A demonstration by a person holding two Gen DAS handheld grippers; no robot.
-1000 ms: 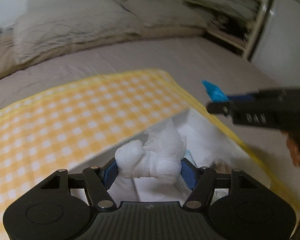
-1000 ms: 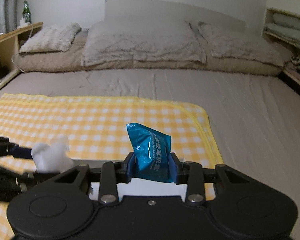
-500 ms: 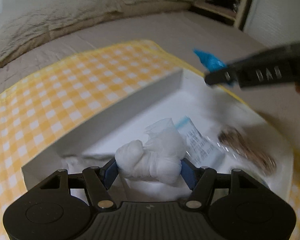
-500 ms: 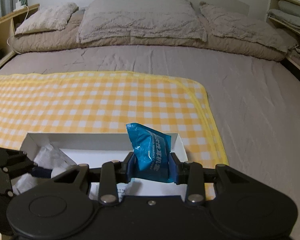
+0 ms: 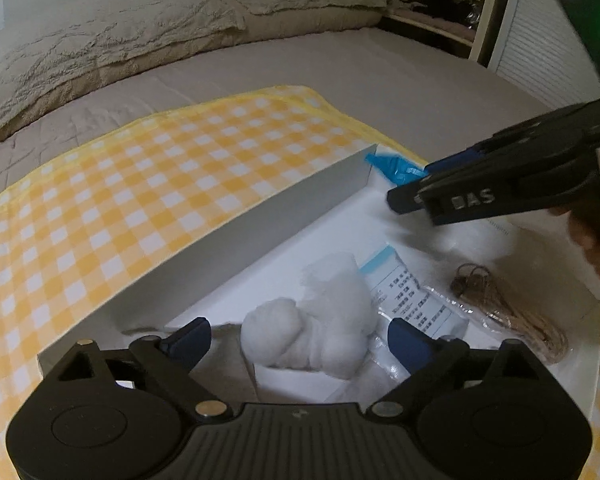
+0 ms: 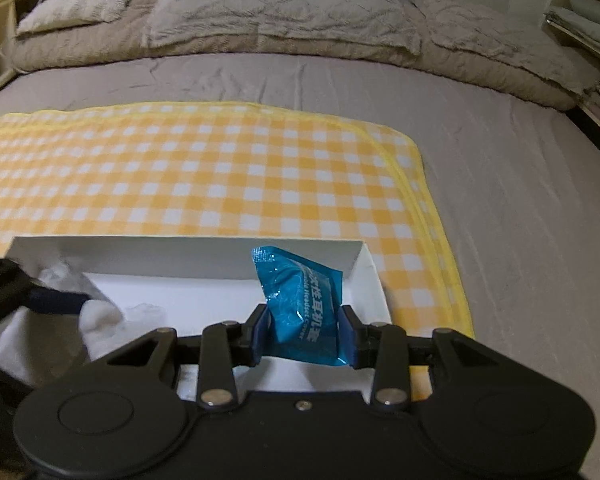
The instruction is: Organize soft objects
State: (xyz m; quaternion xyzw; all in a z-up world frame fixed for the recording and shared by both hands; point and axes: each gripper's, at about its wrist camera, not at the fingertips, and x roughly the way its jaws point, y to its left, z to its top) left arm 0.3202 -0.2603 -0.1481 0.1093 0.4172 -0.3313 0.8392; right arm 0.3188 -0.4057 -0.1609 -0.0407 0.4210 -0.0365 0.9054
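Note:
A white cotton wad (image 5: 316, 320) lies inside a shallow white box (image 5: 268, 216) on a yellow checked cloth. My left gripper (image 5: 298, 338) is open, its blue pads on either side of the wad and apart from it. My right gripper (image 6: 304, 334) is shut on a blue packet (image 6: 302, 312) and holds it over the box's right end; it also shows in the left wrist view (image 5: 396, 168). The wad shows at the left of the right wrist view (image 6: 100, 312).
The box also holds a clear labelled packet (image 5: 408, 292) and a coil of brown twine (image 5: 508, 312). The checked cloth (image 6: 180, 184) lies on a grey bed with pillows (image 6: 276, 8) at the back. Shelves (image 5: 440, 4) stand to the right.
My left gripper has opened and let go of the cotton wad, which now rests in the box. My right gripper has come lower over the box with the blue packet.

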